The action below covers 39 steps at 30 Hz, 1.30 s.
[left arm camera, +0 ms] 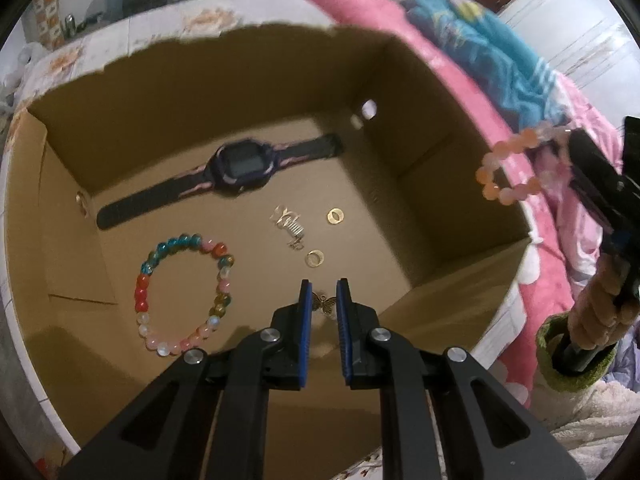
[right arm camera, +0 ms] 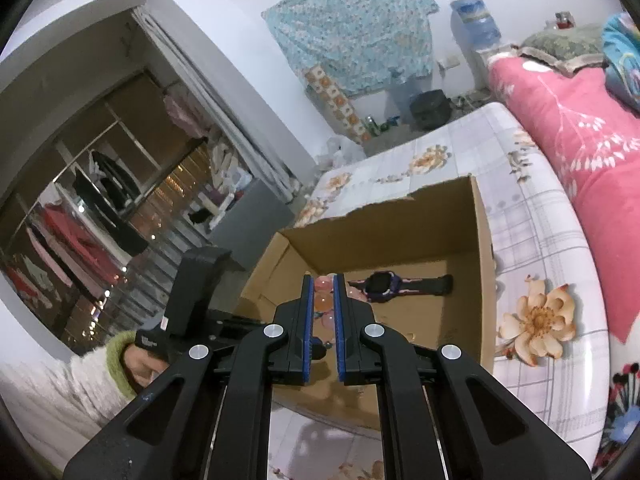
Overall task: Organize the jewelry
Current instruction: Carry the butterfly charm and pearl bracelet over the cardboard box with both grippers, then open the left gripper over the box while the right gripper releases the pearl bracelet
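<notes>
An open cardboard box [left arm camera: 440, 208] holds a dark watch [left arm camera: 236, 166], a multicolour bead bracelet [left arm camera: 184, 292], two gold rings [left arm camera: 335, 215], a silver clip [left arm camera: 290, 228] and a small butterfly charm [left arm camera: 325, 301]. My left gripper [left arm camera: 323, 286] is open and empty, its fingertips just above the charm. My right gripper [right arm camera: 321, 280] is shut on a pink and orange bead bracelet [right arm camera: 323, 300] and holds it above the box [right arm camera: 484, 264]. The bracelet also shows in the left wrist view [left arm camera: 508, 168], at the box's right rim. The watch [right arm camera: 384, 286] lies beyond it.
The box stands on a bed with a floral sheet [right arm camera: 536, 320]. A pink quilt [right arm camera: 580, 140] and a blue blanket [left arm camera: 488, 56] lie to the right. A wardrobe [right arm camera: 100, 208] is at the far left.
</notes>
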Available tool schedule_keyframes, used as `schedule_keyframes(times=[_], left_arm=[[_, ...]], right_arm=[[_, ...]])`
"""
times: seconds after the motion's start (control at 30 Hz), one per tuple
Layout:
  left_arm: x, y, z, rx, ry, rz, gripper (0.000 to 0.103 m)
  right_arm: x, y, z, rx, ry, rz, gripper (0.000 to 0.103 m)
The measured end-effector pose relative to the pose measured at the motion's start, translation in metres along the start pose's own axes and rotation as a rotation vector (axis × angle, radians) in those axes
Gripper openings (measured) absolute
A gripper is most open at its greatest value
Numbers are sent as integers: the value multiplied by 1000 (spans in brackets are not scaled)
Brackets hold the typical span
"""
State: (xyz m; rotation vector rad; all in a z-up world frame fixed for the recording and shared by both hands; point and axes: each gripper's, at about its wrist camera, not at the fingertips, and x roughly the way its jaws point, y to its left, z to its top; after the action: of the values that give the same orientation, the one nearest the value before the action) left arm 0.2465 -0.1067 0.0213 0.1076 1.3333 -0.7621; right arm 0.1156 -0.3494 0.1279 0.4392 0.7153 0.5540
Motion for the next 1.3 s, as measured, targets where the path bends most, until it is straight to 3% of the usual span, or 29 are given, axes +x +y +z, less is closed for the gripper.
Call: schedule_keyframes(times=[0.13,0.23,0.37,0.5,0.67,0.77,0.87,0.97,1.07,1.3], left_arm=[[4,2,1,-23,43,2,13],[3,5,-1,-38,32,-7,19],[-8,7,-4,-41,-17,-12,19],[-38,3,-12,-29,-148,-5,28],[-95,9,-39,-62,-385,48,60],[-121,16,-60,-99,-518,102,72],[-136,28,-79,-141,-595,141,78],[-138,41,-93,-184,-608,172,79],[-132,51,-103,-216,-584,178,80],[-123,64,-118,-257,-561,152,80]], right_arm=[[2,-3,0,-4,21,-6,7],[1,-3,1,-10,31,-15,7],[0,-2,4,-26,46,-37,7],[-2,0,8,-47,66,-73,7],[3,0,13,-63,116,-84,7],[12,5,13,-77,168,-83,7],[24,8,11,-73,212,-65,7],[37,9,4,-71,265,-70,9],[42,10,-3,-101,303,-160,14],[20,10,-8,-118,275,-238,21]])
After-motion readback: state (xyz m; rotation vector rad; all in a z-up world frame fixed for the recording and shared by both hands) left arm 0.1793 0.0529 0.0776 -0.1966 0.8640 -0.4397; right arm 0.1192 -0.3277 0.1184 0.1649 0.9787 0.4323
